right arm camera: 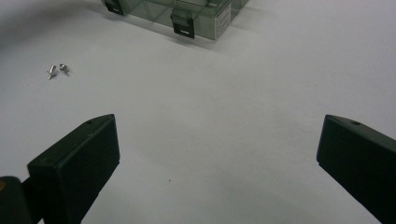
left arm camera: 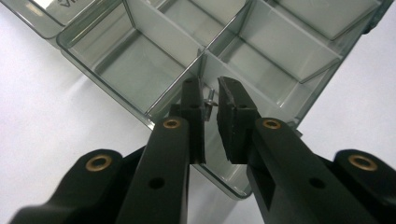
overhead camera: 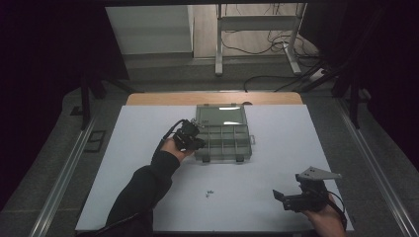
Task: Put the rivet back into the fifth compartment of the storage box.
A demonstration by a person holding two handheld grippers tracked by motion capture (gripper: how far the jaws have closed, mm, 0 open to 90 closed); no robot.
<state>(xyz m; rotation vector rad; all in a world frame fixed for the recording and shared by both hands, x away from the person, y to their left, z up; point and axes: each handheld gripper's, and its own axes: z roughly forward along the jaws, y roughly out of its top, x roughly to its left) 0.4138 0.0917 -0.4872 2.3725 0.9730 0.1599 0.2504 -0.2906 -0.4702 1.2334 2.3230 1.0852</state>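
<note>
A clear grey plastic organiser box [overhead camera: 223,140] lies open on the white table, its lid [overhead camera: 221,115] laid back. My left gripper [overhead camera: 195,140] hovers over the box's left edge. In the left gripper view its jaws stand a narrow gap apart, with a small metal screw [left arm camera: 210,99] pinched crosswise between the pads above a divided compartment [left arm camera: 140,65]. My right gripper [overhead camera: 291,197] rests near the table's front right, jaws wide apart and nothing between them. Two more small screws [overhead camera: 209,193] lie loose on the table; the right gripper view shows these screws [right arm camera: 58,70] ahead to the left.
The box's front latches [right arm camera: 183,24] face the near side. The white table top [overhead camera: 148,163] ends in a wooden strip [overhead camera: 212,98] at the back. Beyond it stand a metal frame [overhead camera: 257,34] and floor cables.
</note>
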